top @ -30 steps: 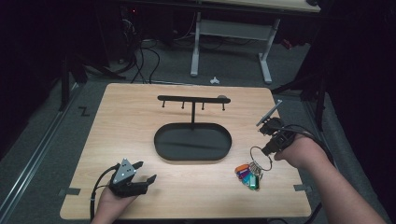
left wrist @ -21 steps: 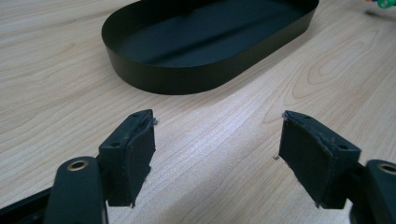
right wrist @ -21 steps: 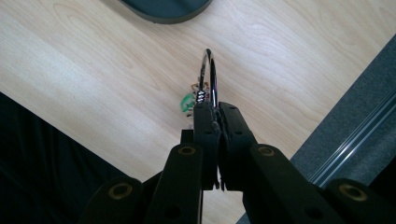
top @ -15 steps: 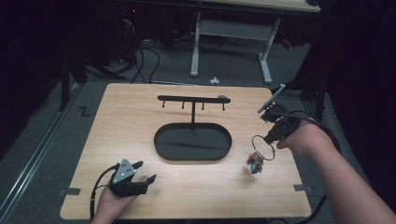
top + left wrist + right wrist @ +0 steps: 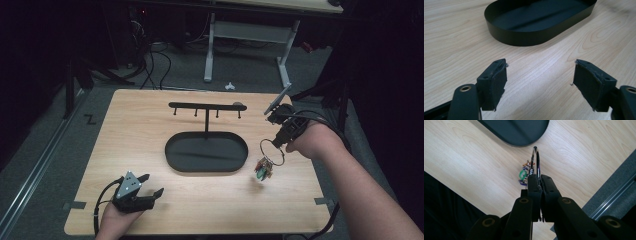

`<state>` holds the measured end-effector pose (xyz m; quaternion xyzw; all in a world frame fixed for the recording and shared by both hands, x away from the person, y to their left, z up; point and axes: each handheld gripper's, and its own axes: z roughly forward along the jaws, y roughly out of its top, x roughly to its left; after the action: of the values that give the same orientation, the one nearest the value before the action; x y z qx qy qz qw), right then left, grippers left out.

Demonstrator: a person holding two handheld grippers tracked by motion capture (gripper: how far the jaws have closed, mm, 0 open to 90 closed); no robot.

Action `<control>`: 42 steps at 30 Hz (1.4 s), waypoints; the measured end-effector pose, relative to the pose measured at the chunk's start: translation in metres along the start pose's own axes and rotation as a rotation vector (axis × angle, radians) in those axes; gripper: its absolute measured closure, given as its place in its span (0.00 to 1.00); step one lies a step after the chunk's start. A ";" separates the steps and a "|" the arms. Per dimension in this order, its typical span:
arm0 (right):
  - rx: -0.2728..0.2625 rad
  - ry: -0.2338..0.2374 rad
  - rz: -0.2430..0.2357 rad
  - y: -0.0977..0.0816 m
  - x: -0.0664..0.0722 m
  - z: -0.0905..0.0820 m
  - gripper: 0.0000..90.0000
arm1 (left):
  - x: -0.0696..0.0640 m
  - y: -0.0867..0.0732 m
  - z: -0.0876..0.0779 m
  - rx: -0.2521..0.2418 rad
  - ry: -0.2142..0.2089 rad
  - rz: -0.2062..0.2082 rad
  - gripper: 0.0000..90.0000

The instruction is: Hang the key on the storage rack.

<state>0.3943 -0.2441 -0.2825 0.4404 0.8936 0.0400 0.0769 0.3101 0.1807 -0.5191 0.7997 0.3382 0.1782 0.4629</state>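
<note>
My right gripper (image 5: pixel 279 142) is shut on a metal key ring (image 5: pixel 271 150) and holds it in the air right of the black oval tray (image 5: pixel 206 152). A bunch of coloured tags (image 5: pixel 262 169) dangles from the ring above the wood. In the right gripper view the ring (image 5: pixel 535 161) stands edge-on between the closed jaws of the right gripper (image 5: pixel 539 180), the tags (image 5: pixel 524 176) hanging below. A black hook rack (image 5: pixel 206 107) rises from the tray. My left gripper (image 5: pixel 150 187) rests open near the front left edge, its jaws of the left gripper (image 5: pixel 539 80) wide apart facing the tray (image 5: pixel 524 37).
The light wooden table (image 5: pixel 130 135) has bare room left of the tray and along the front. Behind it stand a white desk frame (image 5: pixel 245 35) and cables (image 5: pixel 150 60) on the grey floor. A cable trails from each gripper.
My right gripper has lifted the key ring off the table and carried it up and toward the tray; the tags now hang free. The left gripper has stayed put.
</note>
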 end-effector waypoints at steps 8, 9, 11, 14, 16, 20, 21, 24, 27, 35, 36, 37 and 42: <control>-0.013 0.004 -0.015 0.016 0.002 -0.005 0.97 | 0.003 -0.008 -0.014 0.009 0.024 -0.022 0.30; -0.014 0.004 -0.017 0.018 0.002 -0.007 0.97 | 0.004 -0.010 -0.016 0.006 0.032 -0.026 0.30; -0.018 0.004 -0.017 0.025 0.004 -0.011 0.97 | 0.004 -0.012 -0.020 0.004 0.044 -0.032 0.30; -0.024 0.003 -0.029 0.030 0.004 -0.012 0.97 | 0.006 -0.016 -0.027 0.000 0.065 -0.045 0.30; -0.025 0.003 -0.038 0.035 0.005 -0.013 0.97 | 0.007 -0.018 -0.031 -0.003 0.078 -0.051 0.30; -0.031 0.005 -0.063 0.048 0.006 -0.013 0.97 | 0.009 -0.022 -0.038 -0.009 0.100 -0.068 0.29; -0.031 0.005 -0.063 0.048 0.006 -0.013 0.97 | 0.010 -0.022 -0.039 -0.012 0.111 -0.072 0.29; -0.031 0.008 -0.065 0.055 0.008 -0.013 0.97 | 0.012 -0.024 -0.042 -0.017 0.130 -0.089 0.27; -0.040 0.018 -0.078 0.066 0.011 -0.012 0.97 | 0.014 -0.024 -0.042 -0.021 0.134 -0.098 0.27; -0.048 0.031 -0.092 0.085 0.015 -0.005 0.97 | 0.012 -0.024 -0.040 -0.012 0.118 -0.087 0.27; -0.051 0.032 -0.101 0.086 0.015 -0.004 0.97 | 0.012 -0.024 -0.040 -0.013 0.118 -0.086 0.27; -0.055 0.038 -0.094 0.090 0.016 -0.003 0.97 | 0.012 -0.024 -0.041 -0.013 0.118 -0.085 0.27; -0.060 0.041 -0.106 0.096 0.016 0.000 0.97 | 0.013 -0.024 -0.042 -0.017 0.120 -0.091 0.27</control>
<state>0.4600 -0.1730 -0.2708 0.3892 0.9154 0.0715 0.0737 0.2855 0.2245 -0.5184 0.7675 0.3998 0.2077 0.4560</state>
